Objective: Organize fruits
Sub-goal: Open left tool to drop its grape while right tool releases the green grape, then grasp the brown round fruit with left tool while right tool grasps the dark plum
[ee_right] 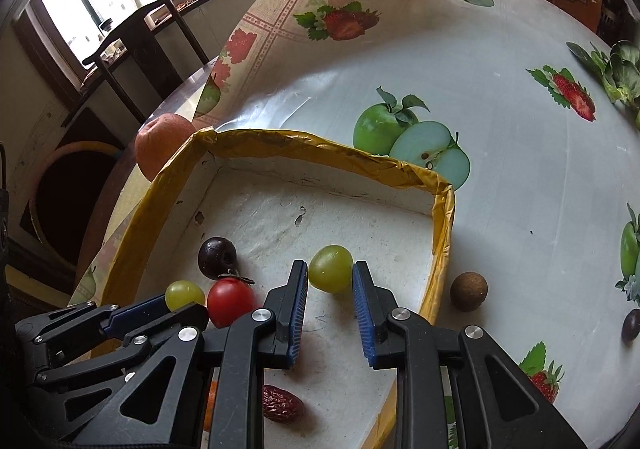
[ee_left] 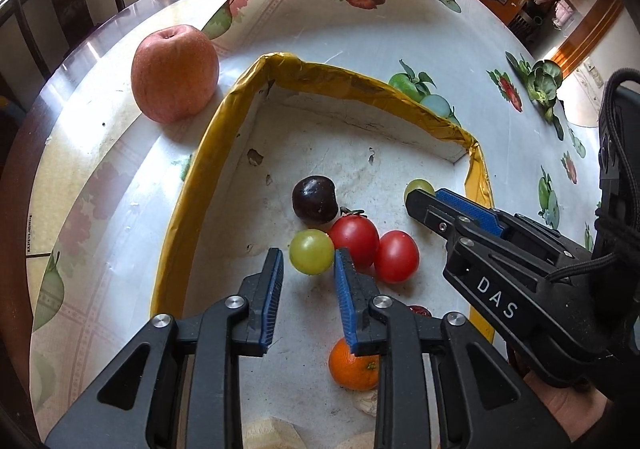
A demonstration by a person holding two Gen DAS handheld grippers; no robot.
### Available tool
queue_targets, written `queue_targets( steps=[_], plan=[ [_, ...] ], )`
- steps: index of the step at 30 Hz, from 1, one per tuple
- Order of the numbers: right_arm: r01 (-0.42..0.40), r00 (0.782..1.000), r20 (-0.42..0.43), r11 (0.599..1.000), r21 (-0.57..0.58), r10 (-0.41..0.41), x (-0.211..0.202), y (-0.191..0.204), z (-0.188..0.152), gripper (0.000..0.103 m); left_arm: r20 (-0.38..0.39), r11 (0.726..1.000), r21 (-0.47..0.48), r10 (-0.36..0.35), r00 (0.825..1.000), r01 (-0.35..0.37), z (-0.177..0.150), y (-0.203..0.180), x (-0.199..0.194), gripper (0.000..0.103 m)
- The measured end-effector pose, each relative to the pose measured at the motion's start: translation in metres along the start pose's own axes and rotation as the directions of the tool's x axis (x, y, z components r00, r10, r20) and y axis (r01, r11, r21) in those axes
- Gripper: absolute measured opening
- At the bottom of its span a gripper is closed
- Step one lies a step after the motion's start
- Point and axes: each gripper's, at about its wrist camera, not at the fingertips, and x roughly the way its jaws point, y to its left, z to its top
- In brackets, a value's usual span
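A white tray with a yellow taped rim [ee_left: 224, 121] [ee_right: 280, 141] holds small fruit. In the left wrist view my left gripper [ee_left: 308, 265] is open just short of a green grape [ee_left: 311, 251], next to two red cherry tomatoes [ee_left: 356, 239] [ee_left: 397, 256], a dark plum [ee_left: 314, 199] and a small orange [ee_left: 352, 367]. My right gripper [ee_right: 330, 277] [ee_left: 424, 201] is open with a second green grape [ee_right: 330, 268] [ee_left: 418, 185] between its tips; the grape rests on the tray floor. A red date [ee_right: 280, 403] lies under it.
A large apple [ee_left: 175, 73] [ee_right: 162, 143] stands on the table left of the tray. A brown longan [ee_right: 469, 291] and a dark fruit [ee_right: 632, 325] lie right of the tray. The fruit-print tablecloth [ee_right: 500, 61] curls up at the far edge. A chair [ee_right: 132, 45] stands beyond.
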Motion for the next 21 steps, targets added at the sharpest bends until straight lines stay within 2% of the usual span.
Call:
queue_targets(
  steps=[1,3,8,21],
  plan=[
    [0.003,1.000,0.000,1.000,-0.001,-0.003,0.000,0.000,0.000,0.026,0.000,1.000,-0.001,0.011,1.000,-0.011,0.000,0.001,0.000,0.048],
    [-0.004,1.000,0.002,1.000,-0.001,0.004,0.000,0.000,0.000,0.032,0.007,1.000,-0.014,0.017,1.000,-0.017,-0.001,0.003,-0.002,0.052],
    [-0.003,1.000,0.019,1.000,0.005,0.003,-0.009,0.000,0.000,0.040,0.007,1.000,-0.014,0.007,1.000,-0.006,-0.003,0.002,-0.007,0.052],
    [0.005,0.996,0.084,0.999,0.043,-0.008,-0.058,-0.016,-0.012,0.041,0.031,1.000,0.014,-0.017,0.999,0.017,-0.010,-0.016,-0.027,0.052]
  ],
)
